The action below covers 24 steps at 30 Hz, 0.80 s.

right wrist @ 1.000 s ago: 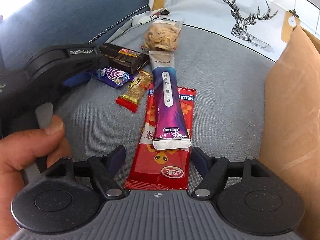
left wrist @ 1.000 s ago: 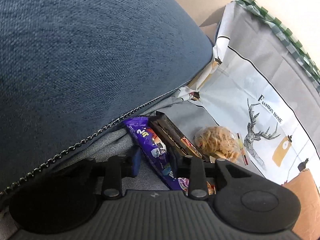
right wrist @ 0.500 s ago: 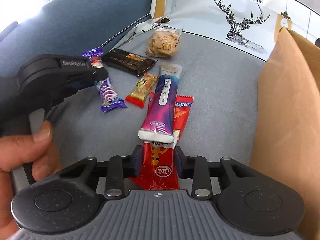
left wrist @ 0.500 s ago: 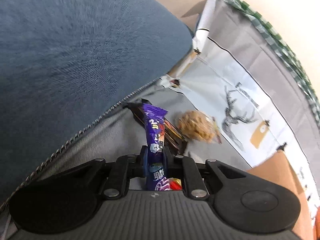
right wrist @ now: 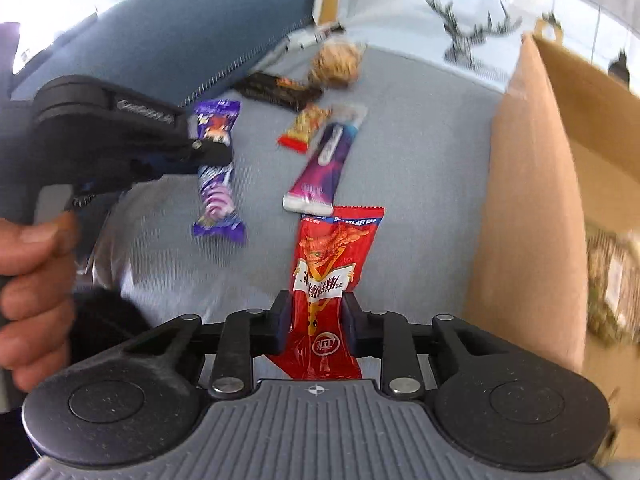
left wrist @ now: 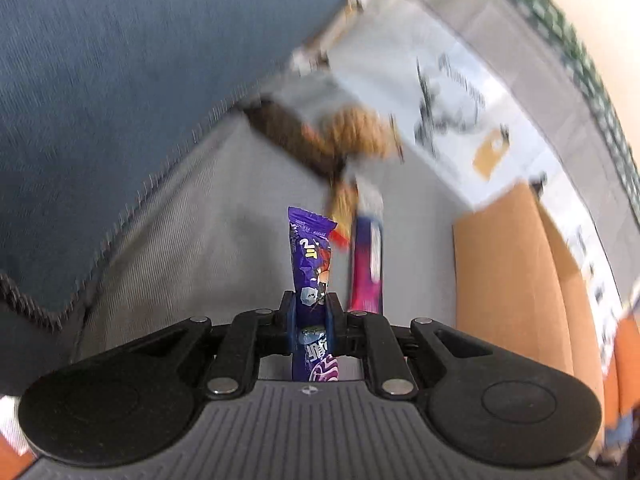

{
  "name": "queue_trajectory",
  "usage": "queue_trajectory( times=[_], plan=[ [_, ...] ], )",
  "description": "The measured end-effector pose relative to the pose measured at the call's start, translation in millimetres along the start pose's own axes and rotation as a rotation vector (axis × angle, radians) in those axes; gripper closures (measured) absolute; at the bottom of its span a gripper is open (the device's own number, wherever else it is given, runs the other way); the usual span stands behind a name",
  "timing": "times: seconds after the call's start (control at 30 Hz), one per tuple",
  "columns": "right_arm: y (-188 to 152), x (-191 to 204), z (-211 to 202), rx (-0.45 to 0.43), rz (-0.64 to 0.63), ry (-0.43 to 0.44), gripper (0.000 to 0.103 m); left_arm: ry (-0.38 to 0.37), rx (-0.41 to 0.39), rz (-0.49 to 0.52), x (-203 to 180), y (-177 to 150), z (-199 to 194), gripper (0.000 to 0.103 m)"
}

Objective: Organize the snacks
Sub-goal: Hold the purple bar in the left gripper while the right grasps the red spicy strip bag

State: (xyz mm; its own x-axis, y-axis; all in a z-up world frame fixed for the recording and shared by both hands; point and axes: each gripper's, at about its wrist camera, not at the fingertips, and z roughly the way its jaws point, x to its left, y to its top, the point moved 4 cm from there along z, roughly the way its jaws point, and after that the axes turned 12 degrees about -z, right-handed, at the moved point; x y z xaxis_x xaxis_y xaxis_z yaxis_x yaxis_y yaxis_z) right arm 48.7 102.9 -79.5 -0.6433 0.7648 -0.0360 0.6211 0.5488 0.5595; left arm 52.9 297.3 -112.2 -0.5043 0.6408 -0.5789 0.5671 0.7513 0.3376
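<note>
While the left gripper (left wrist: 311,312) stays clamped on the purple candy wrapper (left wrist: 310,256), lifted off the grey sofa seat (right wrist: 420,184), the right gripper (right wrist: 316,320) is closing, pads pressing the red snack packet (right wrist: 332,264), just left of the cardboard box (right wrist: 520,208).

Six snack packets (right wrist: 325,276), two hand-held grippers (right wrist: 316,322), one cardboard box (right wrist: 532,208)

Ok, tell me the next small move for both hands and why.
Probably carry both snacks over to the cardboard box. The left tool already grips the purple wrapper, the right tool is closing on the red packet, and the box stands open just beside them.
</note>
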Motion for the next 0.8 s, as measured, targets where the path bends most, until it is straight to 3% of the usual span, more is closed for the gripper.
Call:
queue_trajectory(
  times=[0.1,0.33,0.5,0.7,0.8],
  plan=[
    [-6.6,2.9,-0.6,-0.004,-0.003,0.016,0.071,0.017,0.077,0.031,-0.7,-10.4,3.7,0.088],
    [-7.1,-1.2,4.7,-0.060,0.001,-0.009,0.052,0.095,0.077,0.147,-13.6,-27.2,12.8,0.086],
    [-8.4,-1.0,13.6,-0.054,-0.036,-0.025,0.038,0.116,0.078,0.166,-16.2,-29.9,19.3,0.082],
    [-12.8,0.5,27.4,-0.034,-0.074,-0.041,0.035,0.098,0.080,0.126,-12.4,-26.9,19.3,0.080],
    [-14.3,-0.6,25.7,-0.051,-0.084,-0.035,0.046,0.087,0.077,0.099,-9.4,-24.8,17.4,0.076]
  ],
)
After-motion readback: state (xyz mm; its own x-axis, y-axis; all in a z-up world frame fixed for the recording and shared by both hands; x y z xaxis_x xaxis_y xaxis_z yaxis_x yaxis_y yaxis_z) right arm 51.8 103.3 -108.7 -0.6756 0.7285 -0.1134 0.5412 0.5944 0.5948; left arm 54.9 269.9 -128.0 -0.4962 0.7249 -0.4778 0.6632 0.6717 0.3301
